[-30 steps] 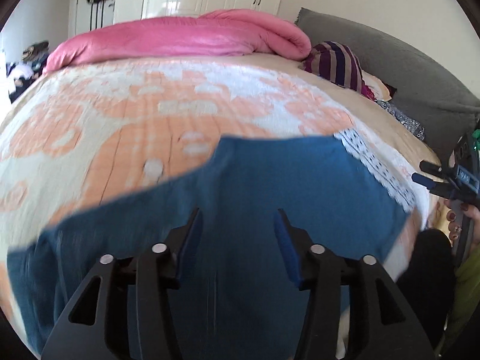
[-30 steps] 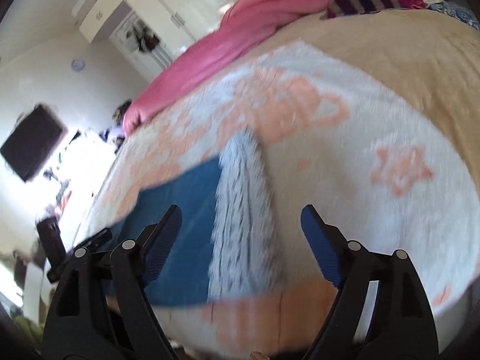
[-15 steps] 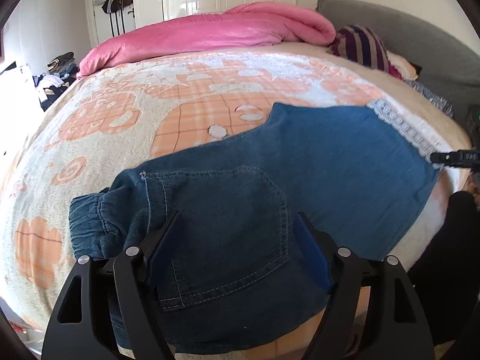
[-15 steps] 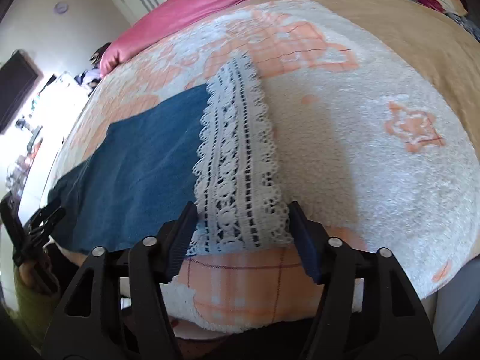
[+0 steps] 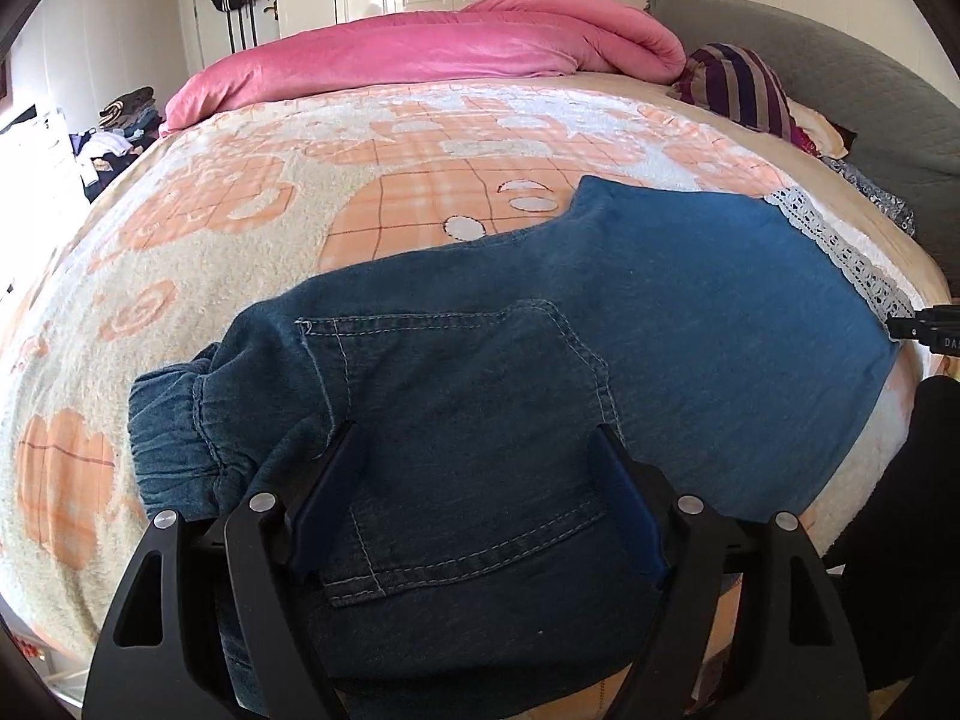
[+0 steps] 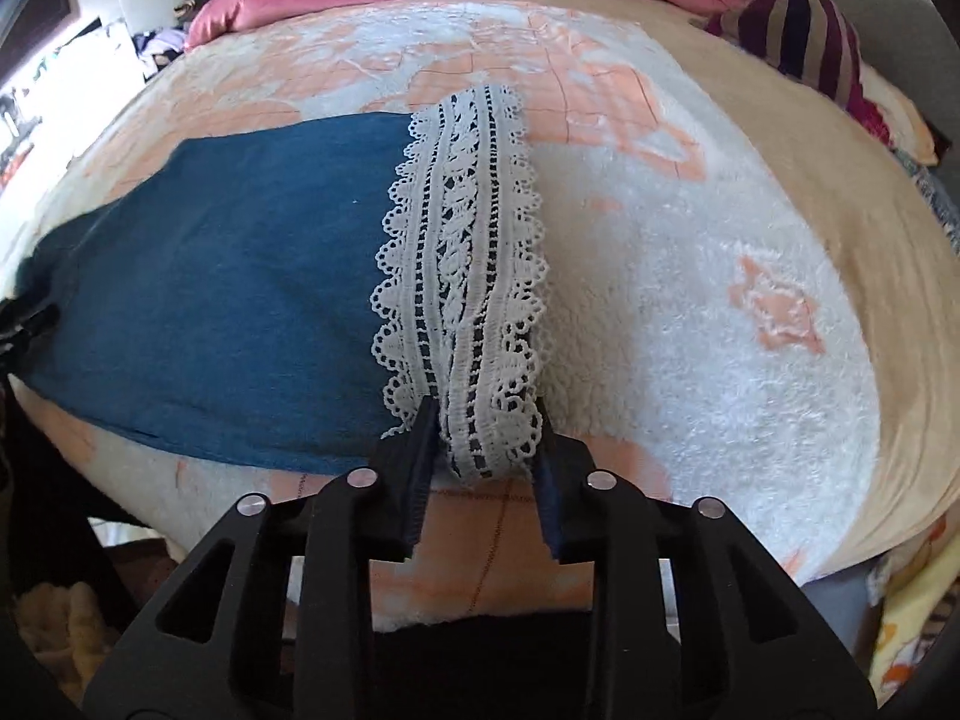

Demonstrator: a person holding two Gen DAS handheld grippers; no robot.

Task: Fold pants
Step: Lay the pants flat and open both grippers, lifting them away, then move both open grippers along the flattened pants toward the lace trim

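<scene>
My pants (image 5: 600, 324) lie flat across the near edge of the bed (image 5: 198, 228), on its orange-and-cream blanket (image 5: 420, 180), the waistband bunched at one end and the white lace hem (image 6: 474, 252) at the other. My left claw (image 5: 474, 492) stands wide over the back pocket (image 5: 468, 438) near the waistband; its fingers rest spread on the denim and nothing is pinched between them. Its jaws opened a moment ago and now stand steady. My right claw (image 6: 486, 438) has just been closing, and the near end of the lace hem is gathered between its fingers, which press it from both sides, so it grips the hem. A pink quilt (image 5: 432, 54) is heaped at the far side of the bed, and a striped pillow (image 5: 738, 84) lies beside it.
</scene>
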